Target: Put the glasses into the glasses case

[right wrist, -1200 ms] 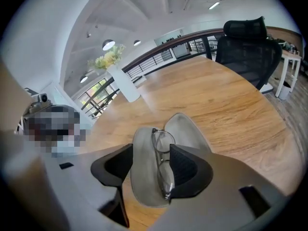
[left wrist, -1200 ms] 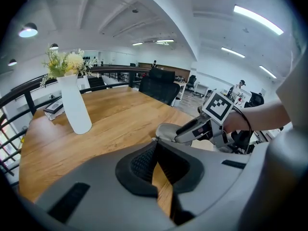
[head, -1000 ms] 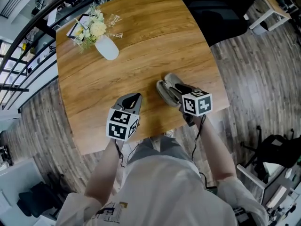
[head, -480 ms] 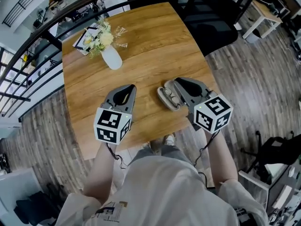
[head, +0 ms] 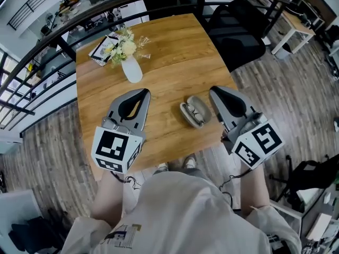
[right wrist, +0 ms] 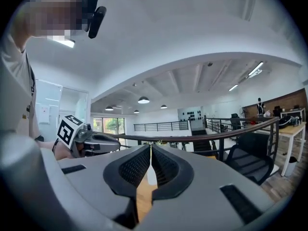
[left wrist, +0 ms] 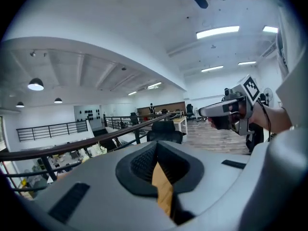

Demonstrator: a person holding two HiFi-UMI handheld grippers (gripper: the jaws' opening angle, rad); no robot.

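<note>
Nearest to the person, the 2 tools are held up at chest height, well clear of the table (head: 175, 52). The left gripper (head: 139, 92) has its jaws together and nothing between them. The right gripper (head: 216, 90) is clenched too, pad against pad, and just as empty. Below and between the 2 lies the case (head: 201, 103), on the near part of the table close to the front edge. It seems to lie open, with the glasses (head: 190, 114) inside its lower half, though they are small from here. Its long axis runs slantwise, the nearer end leaning toward the person's right. The right gripper is the closer of the 2; the left is well apart from it. Any coming move, I judge, means reaching down and inward from the right. 1 second ago both grippers were low at the table, the right one right at the case with its jaws wider. Now both are lifted away and the right jaws have closed, while the case sits where it was. Farther off stand a vase (head: 132, 70) of flowers and, past the table, a chair (head: 238, 33).
</note>
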